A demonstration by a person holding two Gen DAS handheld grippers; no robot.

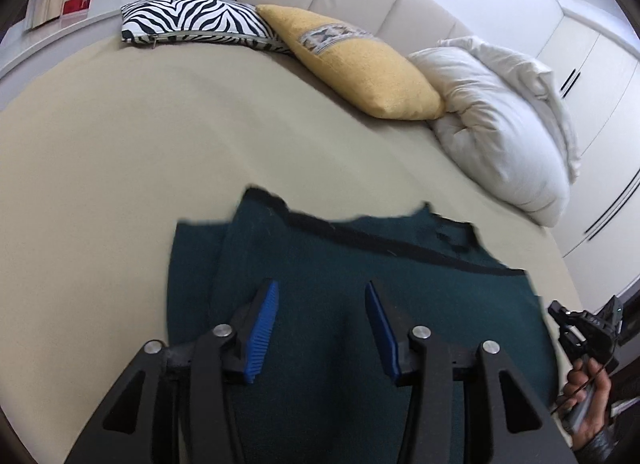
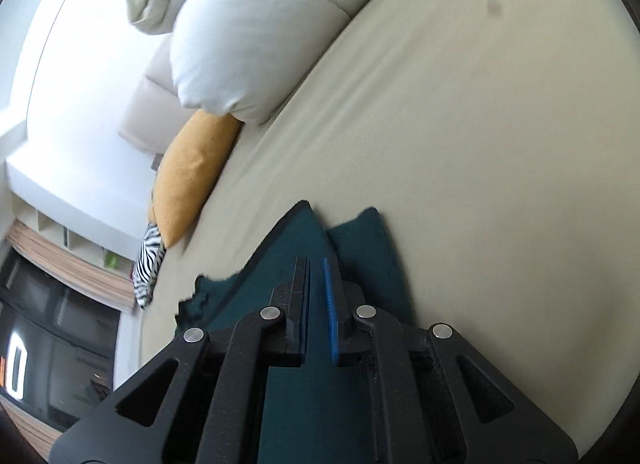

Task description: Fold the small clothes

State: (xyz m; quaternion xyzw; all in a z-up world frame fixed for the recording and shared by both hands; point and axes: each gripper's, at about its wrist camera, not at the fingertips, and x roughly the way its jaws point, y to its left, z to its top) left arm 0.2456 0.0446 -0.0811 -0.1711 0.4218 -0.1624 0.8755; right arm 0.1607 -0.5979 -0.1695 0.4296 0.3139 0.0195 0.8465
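Your left gripper [image 1: 322,304] hovers over the dark green garment [image 1: 360,284] with its blue pads [image 1: 264,328] spread wide and nothing between them. That garment lies flat on the beige bed sheet [image 1: 120,168], well short of the zebra pillow [image 1: 192,20], yellow cushion [image 1: 360,64] and white duvet [image 1: 500,124]. Your right hand [image 1: 588,404] shows at the edge.

From the right wrist, your right gripper [image 2: 318,276] sits low over the garment [image 2: 360,248], its fingers nearly together (a slim gap shows; whether cloth is pinched, I cannot tell).
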